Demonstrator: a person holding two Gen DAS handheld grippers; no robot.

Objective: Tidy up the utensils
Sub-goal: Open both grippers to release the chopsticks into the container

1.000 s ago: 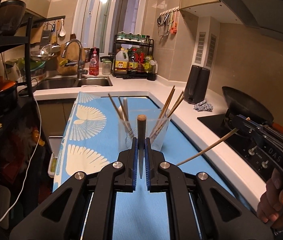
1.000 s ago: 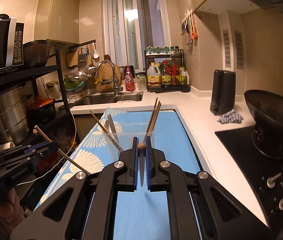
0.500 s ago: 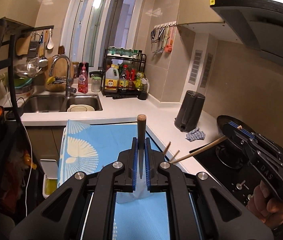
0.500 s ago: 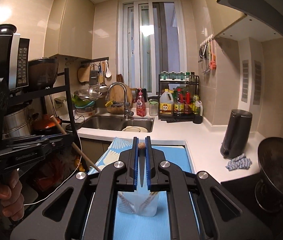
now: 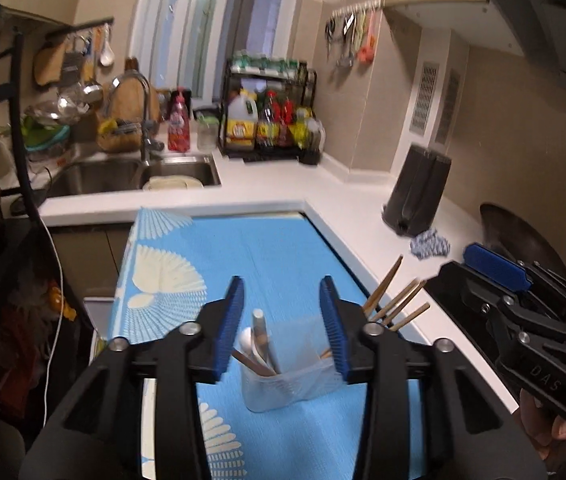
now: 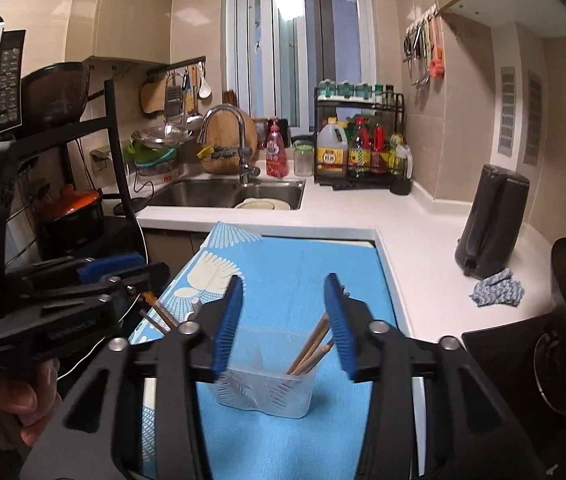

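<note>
A clear plastic utensil holder (image 5: 283,386) stands on the blue patterned mat (image 5: 243,264). In the left wrist view it holds a white spoon and dark-handled utensils (image 5: 259,336) on its left side and several wooden chopsticks (image 5: 397,300) leaning out to the right. My left gripper (image 5: 281,324) is open and empty just above the holder. In the right wrist view the holder (image 6: 267,376) shows chopsticks (image 6: 315,346) inside. My right gripper (image 6: 283,320) is open and empty above it. Each gripper shows at the edge of the other's view.
A white L-shaped counter (image 6: 415,232) runs around the mat. Sink and faucet (image 6: 239,148) at the back, bottle rack (image 6: 359,148) behind. Black kettle (image 6: 491,220) and a cloth (image 6: 497,288) at right. Wok on the stove (image 5: 523,236). Black shelf with an orange pot (image 6: 75,208) at left.
Both grippers were shut on a wooden stick each and have opened. The sticks now stand in the holder. Both views have tilted back down toward the holder.
</note>
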